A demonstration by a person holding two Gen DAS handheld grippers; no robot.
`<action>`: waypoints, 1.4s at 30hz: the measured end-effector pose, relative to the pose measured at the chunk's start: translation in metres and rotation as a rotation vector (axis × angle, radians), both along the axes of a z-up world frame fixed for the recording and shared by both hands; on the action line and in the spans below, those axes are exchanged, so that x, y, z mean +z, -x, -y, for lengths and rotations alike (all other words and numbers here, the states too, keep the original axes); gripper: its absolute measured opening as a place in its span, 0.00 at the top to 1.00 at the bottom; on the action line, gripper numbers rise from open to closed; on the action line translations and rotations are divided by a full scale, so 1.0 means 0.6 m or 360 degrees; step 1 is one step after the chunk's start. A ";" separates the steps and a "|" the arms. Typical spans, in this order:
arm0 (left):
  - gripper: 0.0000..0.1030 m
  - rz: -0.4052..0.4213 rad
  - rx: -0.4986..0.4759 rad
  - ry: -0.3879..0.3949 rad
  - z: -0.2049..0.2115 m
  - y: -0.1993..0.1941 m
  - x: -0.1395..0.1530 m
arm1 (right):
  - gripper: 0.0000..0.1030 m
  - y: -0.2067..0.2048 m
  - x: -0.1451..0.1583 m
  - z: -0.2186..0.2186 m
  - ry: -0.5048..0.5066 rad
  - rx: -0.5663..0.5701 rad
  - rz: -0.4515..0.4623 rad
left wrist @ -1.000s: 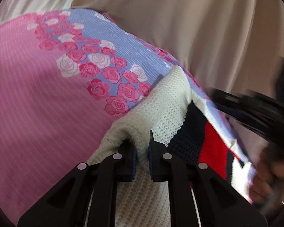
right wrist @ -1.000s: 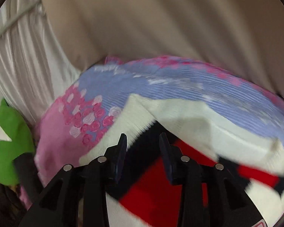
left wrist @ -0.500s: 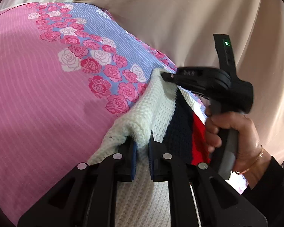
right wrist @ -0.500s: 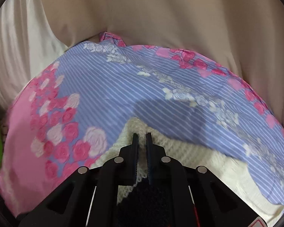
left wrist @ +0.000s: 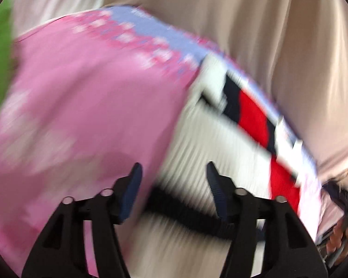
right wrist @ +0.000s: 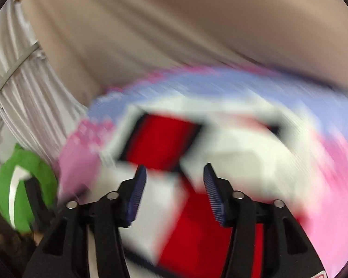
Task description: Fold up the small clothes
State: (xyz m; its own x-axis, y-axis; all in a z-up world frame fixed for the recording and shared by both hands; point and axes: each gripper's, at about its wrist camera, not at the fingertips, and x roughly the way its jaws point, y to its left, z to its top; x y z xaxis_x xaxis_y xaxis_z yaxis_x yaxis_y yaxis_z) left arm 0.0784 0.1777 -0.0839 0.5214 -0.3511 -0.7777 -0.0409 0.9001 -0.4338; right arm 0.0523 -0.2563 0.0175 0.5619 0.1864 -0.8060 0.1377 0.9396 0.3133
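Between folds: the left gripper (left wrist: 172, 177) and right gripper (right wrist: 174, 178) both gape wide, empty, above the cream knitted sweater with red and navy blocks (left wrist: 211, 143) lying on the pink-and-lilac floral bedsheet (left wrist: 85, 106); next, probably, regrasping an edge.

The left black two-finger gripper (left wrist: 172, 177) is held with its blue-padded jaws spread wide apart, nothing clamped between them. The right black two-finger gripper (right wrist: 175, 177) is likewise spread wide, its ribbed blue pads (right wrist: 136, 192) bare and gripping nothing.
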 end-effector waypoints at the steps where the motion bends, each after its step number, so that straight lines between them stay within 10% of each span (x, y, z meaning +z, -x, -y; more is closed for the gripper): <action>1: 0.41 -0.0054 -0.0010 -0.0037 -0.014 0.036 0.000 | 0.46 0.076 -0.014 0.025 -0.0007 -0.0086 -0.0083; 7: 0.38 -0.0277 -0.0150 -0.0107 -0.018 0.177 -0.018 | 0.46 0.320 -0.108 0.036 -0.0231 -0.0373 -0.0434; 16: 0.31 -0.0289 0.0037 0.0093 0.013 0.175 -0.024 | 0.40 0.288 -0.180 -0.041 -0.0559 -0.0306 -0.0272; 18: 0.49 -0.0285 0.0044 0.0077 0.028 0.169 -0.023 | 0.43 0.270 -0.178 -0.039 -0.0555 -0.0278 -0.0239; 19: 0.78 -0.0305 0.0015 0.0089 0.034 0.165 -0.024 | 0.50 0.266 -0.179 -0.034 -0.0565 -0.0265 -0.0244; 20: 0.88 -0.0337 -0.0005 0.0119 0.040 0.164 -0.026 | 0.84 0.259 -0.183 -0.027 -0.0571 -0.0247 -0.0281; 25: 0.90 -0.0316 0.0021 0.0247 0.026 0.191 0.010 | 0.94 0.293 -0.124 0.033 -0.0464 -0.0359 -0.0170; 30: 0.91 -0.0402 -0.0336 0.0151 0.042 0.244 0.026 | 0.95 0.384 -0.061 0.029 -0.0243 -0.0534 -0.0101; 42: 0.91 -0.0838 -0.0702 -0.0074 0.035 0.501 0.013 | 0.95 0.651 -0.129 -0.036 -0.0100 -0.0232 -0.0906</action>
State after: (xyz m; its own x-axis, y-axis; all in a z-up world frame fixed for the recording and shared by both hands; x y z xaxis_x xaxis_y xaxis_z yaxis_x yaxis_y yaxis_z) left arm -0.2222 0.1567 -0.0760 -0.1142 -0.4039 -0.9076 0.1384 0.8982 -0.4171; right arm -0.3386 -0.2348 -0.0597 0.0675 0.1967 -0.9781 0.4265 0.8806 0.2065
